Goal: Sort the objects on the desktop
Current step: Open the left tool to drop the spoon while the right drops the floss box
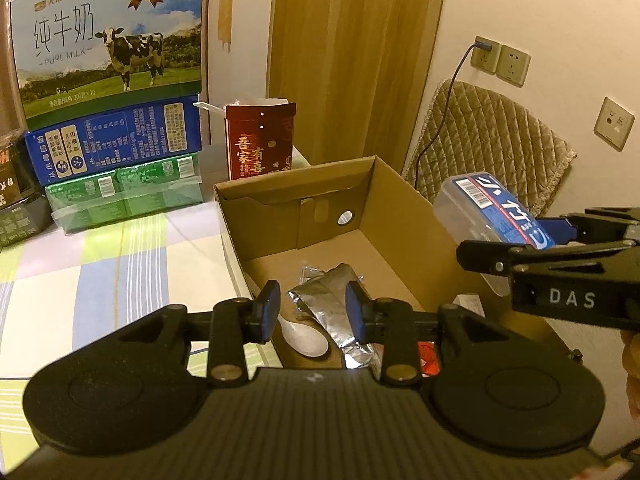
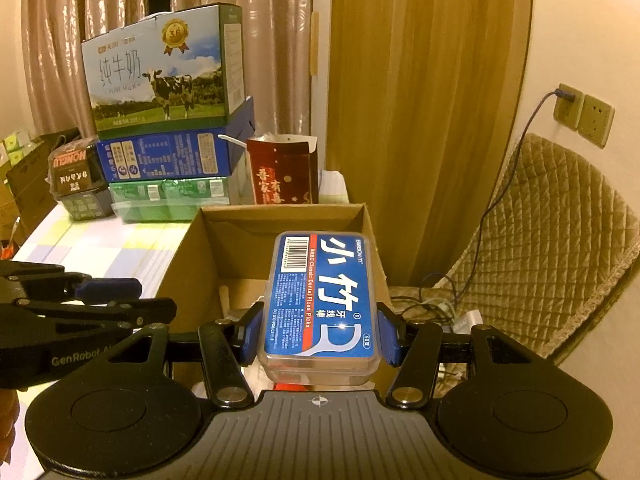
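An open cardboard box (image 1: 394, 204) stands on the checked tablecloth; inside lie a white spoon (image 1: 304, 338), a crumpled foil wrapper (image 1: 332, 304) and a red packet (image 1: 429, 356). My left gripper (image 1: 313, 312) hovers open over the box's near end, nothing between its fingers. My right gripper (image 2: 320, 334) is shut on a clear dental floss pick box (image 2: 322, 304) with a blue label, held above the cardboard box (image 2: 280, 220). In the left wrist view that floss box (image 1: 492, 216) hangs over the cardboard box's right wall, with the right gripper (image 1: 560, 236) coming in from the right.
Stacked milk cartons (image 1: 112, 92) and a dark red paper bag (image 1: 260, 140) stand behind the box. A padded chair (image 1: 492, 140) with a cable (image 2: 512, 184) running to a wall socket is at the right. Tablecloth (image 1: 100, 260) shows left of the box.
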Demonstrator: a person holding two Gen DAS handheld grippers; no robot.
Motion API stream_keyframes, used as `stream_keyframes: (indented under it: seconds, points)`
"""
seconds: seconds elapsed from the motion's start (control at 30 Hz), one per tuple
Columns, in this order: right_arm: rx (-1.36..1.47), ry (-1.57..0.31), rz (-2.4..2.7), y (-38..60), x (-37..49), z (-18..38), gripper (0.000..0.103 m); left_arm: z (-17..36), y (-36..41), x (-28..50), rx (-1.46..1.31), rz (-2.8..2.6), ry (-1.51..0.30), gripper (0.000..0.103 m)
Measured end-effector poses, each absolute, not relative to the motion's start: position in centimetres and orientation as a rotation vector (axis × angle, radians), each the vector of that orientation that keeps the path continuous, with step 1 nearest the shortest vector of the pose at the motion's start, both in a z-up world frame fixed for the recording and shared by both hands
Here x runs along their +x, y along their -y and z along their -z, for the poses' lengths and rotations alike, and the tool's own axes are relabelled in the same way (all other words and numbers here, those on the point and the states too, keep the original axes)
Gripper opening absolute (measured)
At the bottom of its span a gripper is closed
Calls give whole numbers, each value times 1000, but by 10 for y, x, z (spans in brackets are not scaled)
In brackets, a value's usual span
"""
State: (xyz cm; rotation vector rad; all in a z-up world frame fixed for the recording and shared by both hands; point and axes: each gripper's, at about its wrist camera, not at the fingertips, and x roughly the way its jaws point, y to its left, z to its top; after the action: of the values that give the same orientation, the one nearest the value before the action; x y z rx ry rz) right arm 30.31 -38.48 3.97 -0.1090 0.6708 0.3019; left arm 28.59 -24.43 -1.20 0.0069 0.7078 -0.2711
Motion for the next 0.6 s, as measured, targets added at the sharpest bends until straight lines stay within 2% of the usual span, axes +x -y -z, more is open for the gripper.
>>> stream_keyframes:
  seconds: [0.43, 0.53, 0.6]
  points:
    - [-109, -682, -303, 378, 308, -39, 54, 13, 239, 282, 3, 259, -709, 33]
    - [-111, -688, -302, 377, 312, -36, 54, 15, 233, 282, -5, 247, -707, 45]
    - [-115, -692, -302, 375, 316, -34, 54, 15, 228, 282, -9, 236, -701, 61]
